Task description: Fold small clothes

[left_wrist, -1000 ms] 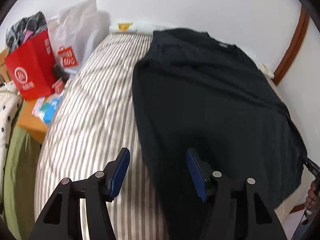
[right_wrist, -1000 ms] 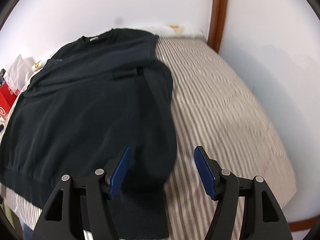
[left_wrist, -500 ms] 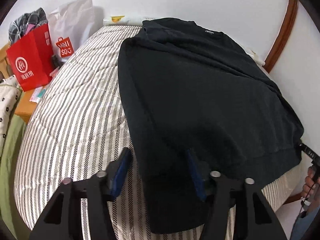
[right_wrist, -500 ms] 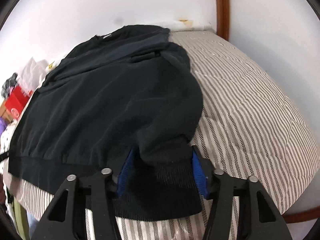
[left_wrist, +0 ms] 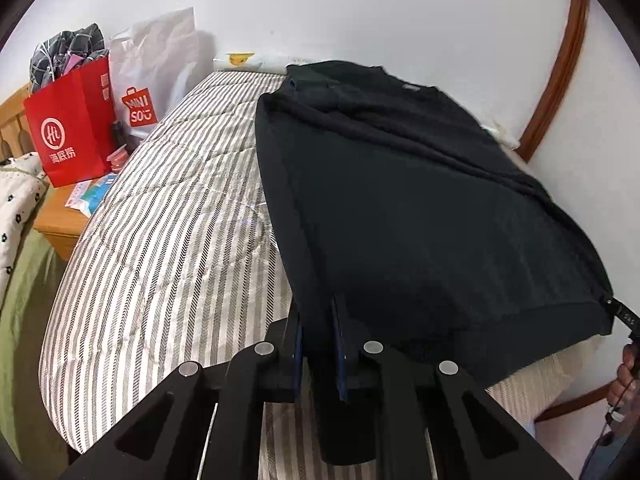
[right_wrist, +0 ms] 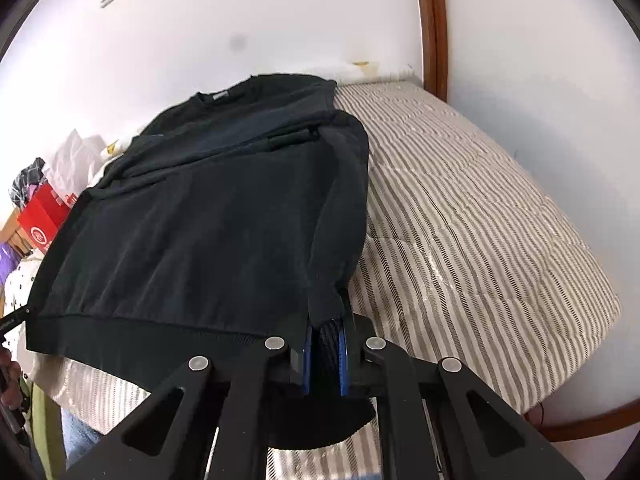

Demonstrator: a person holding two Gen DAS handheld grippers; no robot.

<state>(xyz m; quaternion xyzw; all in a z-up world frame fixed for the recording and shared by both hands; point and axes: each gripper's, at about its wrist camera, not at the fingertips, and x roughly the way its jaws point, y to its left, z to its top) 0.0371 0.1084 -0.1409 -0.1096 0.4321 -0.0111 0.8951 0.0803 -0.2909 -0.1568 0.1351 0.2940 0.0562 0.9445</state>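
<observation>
Both grippers, left and right, clamp black sweatshirt hem at near mattress edge; white bag reads "MINISO".

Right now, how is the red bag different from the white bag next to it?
The red bag is bright red with a white round logo; the white bag is pale and see-through-looking with a small red logo. The red bag has checked cloth sticking out of its top; what the white bag holds cannot be told. The red bag stands nearer the camera than the white bag. Both stand upright beside the striped bed.
</observation>
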